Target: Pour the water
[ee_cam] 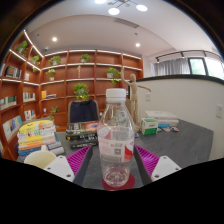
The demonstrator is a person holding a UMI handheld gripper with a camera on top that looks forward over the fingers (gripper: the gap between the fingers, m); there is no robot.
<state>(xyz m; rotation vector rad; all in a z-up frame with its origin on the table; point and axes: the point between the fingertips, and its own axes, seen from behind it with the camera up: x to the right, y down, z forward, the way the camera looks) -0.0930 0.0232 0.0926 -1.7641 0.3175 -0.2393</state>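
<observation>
Gripper (pixel 117 168) fingers reach forward on either side of a clear plastic water bottle (pixel 117 140), and the magenta pads (pixel 80 160) angle in toward its lower body from left and right; whether both pads actually press on the plastic cannot be told, since the contact lines are hidden behind the bottle's own curve. The bottle stands upright between the fingers on a small dark red coaster (pixel 118 182) that shows as a round patch under its base. It has a white screw cap (pixel 117 97), closed, a short neck, ribbed shoulders and a transparent body through which the room behind shows distorted. A thin label band seems to cross its middle, but nothing on it is legible. The water level inside cannot be made out clearly.

The bottle sits near the front edge of the grey tabletop (pixel 185 140). Toward the tabletop's left edge lies a stack of books and small boxes (pixel 82 137), and near its front left corner stands a pale round bowl (pixel 40 159). Toward the far right side rests a green and white box (pixel 150 126). Beyond the tabletop rises a wall of wooden bookshelves (pixel 90 75) with potted plants (pixel 80 91) on them, and a window (pixel 190 68) lies to the right.
</observation>
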